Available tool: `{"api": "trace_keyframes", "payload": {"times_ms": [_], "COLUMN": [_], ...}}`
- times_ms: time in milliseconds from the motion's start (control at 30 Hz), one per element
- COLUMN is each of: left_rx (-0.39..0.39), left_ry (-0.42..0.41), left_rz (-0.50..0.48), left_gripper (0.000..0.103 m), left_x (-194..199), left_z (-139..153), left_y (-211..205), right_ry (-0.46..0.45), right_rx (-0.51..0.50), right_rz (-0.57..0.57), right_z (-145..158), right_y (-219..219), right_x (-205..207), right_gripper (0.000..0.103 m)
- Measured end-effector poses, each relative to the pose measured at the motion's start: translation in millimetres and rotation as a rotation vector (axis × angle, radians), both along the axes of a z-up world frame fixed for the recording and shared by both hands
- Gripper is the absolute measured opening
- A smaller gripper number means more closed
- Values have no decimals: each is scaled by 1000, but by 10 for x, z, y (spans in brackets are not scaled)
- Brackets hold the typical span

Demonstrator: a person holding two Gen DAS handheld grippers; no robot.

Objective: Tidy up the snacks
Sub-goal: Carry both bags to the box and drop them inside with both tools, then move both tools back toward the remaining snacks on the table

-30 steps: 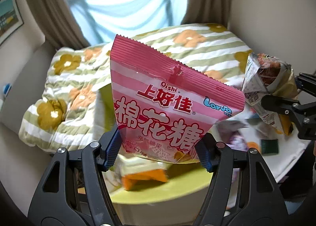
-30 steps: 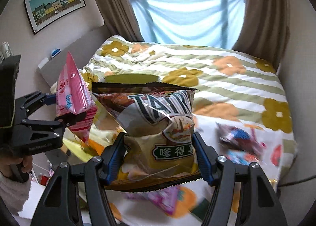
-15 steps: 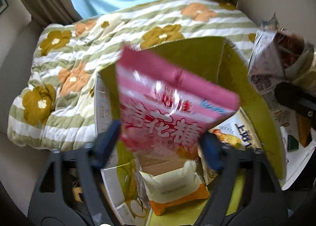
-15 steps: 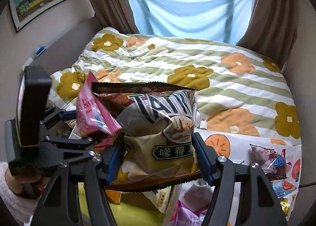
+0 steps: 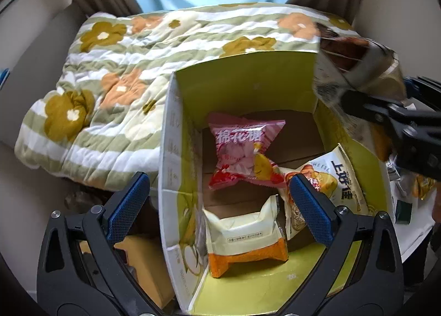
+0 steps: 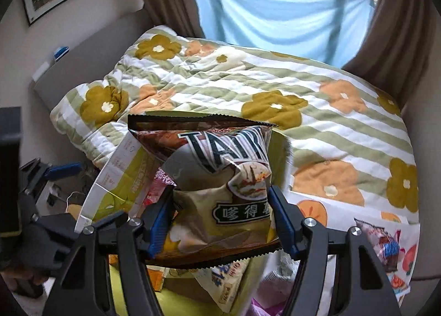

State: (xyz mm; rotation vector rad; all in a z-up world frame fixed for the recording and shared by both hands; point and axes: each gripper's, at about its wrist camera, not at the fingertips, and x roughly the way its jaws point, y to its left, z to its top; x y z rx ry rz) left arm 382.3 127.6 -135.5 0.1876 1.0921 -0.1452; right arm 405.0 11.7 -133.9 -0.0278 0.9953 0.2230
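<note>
A yellow-green cardboard box (image 5: 242, 81) stands open below me. The pink marshmallow bag (image 5: 242, 150) lies loose inside it, beside a cream and orange pack (image 5: 245, 236) and a white cheese snack bag (image 5: 330, 181). My left gripper (image 5: 220, 205) is open and empty above the box. My right gripper (image 6: 220, 222) is shut on a brown and gold chip bag (image 6: 215, 178), held over the box's right side; the bag also shows in the left wrist view (image 5: 355, 67). The box's left wall shows in the right wrist view (image 6: 115, 172).
A flowered striped quilt (image 5: 110, 90) covers the bed behind the box. A white fruit-print cloth (image 6: 366, 236) at the right holds more snack packs (image 6: 386, 247). Curtains and a blue sheet hang at the window. An orange-brown object (image 5: 143, 263) lies left of the box.
My left gripper opened and the pink marshmallow bag dropped into the box. Both grippers tilted down over the box; the right still holds the chip bag.
</note>
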Motion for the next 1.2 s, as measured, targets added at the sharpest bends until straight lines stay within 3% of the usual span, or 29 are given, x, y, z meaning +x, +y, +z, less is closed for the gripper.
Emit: {"api": "trace_keyframes", "payload": {"times_ms": [300, 333, 367, 433, 800, 1200], "left_rx": [15, 17, 23, 24, -7, -28], "left_ry": [14, 16, 19, 21, 27, -82], "left_rz": [51, 54, 58, 62, 61, -47], "left_gripper": [101, 101, 101, 101, 101, 101], "left_x": [46, 52, 56, 54, -89, -456], "left_z": [-54, -66, -79, -95, -120, 338], "left_y": [114, 122, 127, 139, 153, -102], "right_ry": [36, 36, 31, 20, 35, -44], "right_rx": [14, 27, 37, 50, 68, 74], "right_rz": [14, 4, -9, -20, -23, -78], "right_z": [-234, -250, -253, -249, -276, 243], "right_y": [113, 101, 85, 62, 32, -44], "right_x": [330, 344, 343, 320, 160, -309], "right_gripper": [66, 73, 89, 103, 103, 103]}}
